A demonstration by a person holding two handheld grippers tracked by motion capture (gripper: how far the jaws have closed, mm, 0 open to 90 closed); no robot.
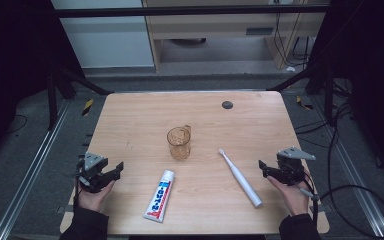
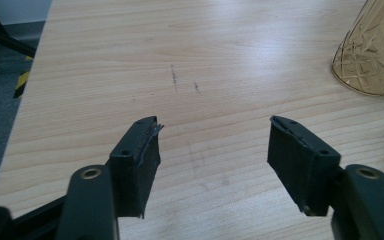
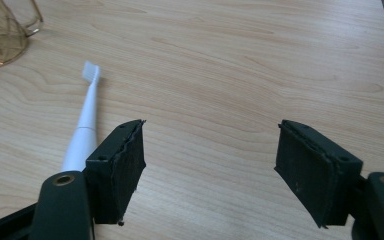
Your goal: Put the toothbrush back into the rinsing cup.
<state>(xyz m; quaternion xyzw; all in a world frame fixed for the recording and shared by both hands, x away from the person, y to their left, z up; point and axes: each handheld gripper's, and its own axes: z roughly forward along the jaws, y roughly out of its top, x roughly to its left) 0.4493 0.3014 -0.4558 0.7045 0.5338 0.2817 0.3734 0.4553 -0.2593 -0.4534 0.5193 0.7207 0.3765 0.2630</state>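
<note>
One amber cup [image 1: 179,142] of clear, cut-patterned glass or plastic stands upright at the middle of the high view, its small handle at the upper right of its rim. The diamond facets show in the left gripper view, at the upper right corner [image 2: 372,55]; in the right gripper view its flared wall and thin handle sit at the upper left [image 3: 2,32].

One white toothbrush [image 1: 239,176] lies flat to the lower right of the cup, slim neck and bristles pointing toward it, thicker smooth handle toward the lower right. One toothpaste tube [image 1: 160,195], white with red and blue print, lies flat below the cup.

The table [image 1: 130,115] is pale wood-grain laminate with a round dark plug [image 1: 227,104] near its upper edge.

Two grippers, one per hand: the left gripper [image 2: 214,145] at lower left, jaws spread wide over bare tabletop, grasping nothing; the right gripper [image 3: 211,147] at lower right, equally spread and empty, the toothbrush handle running behind its left jaw. The black jaw pads look rubbery and frayed at the edges.
</note>
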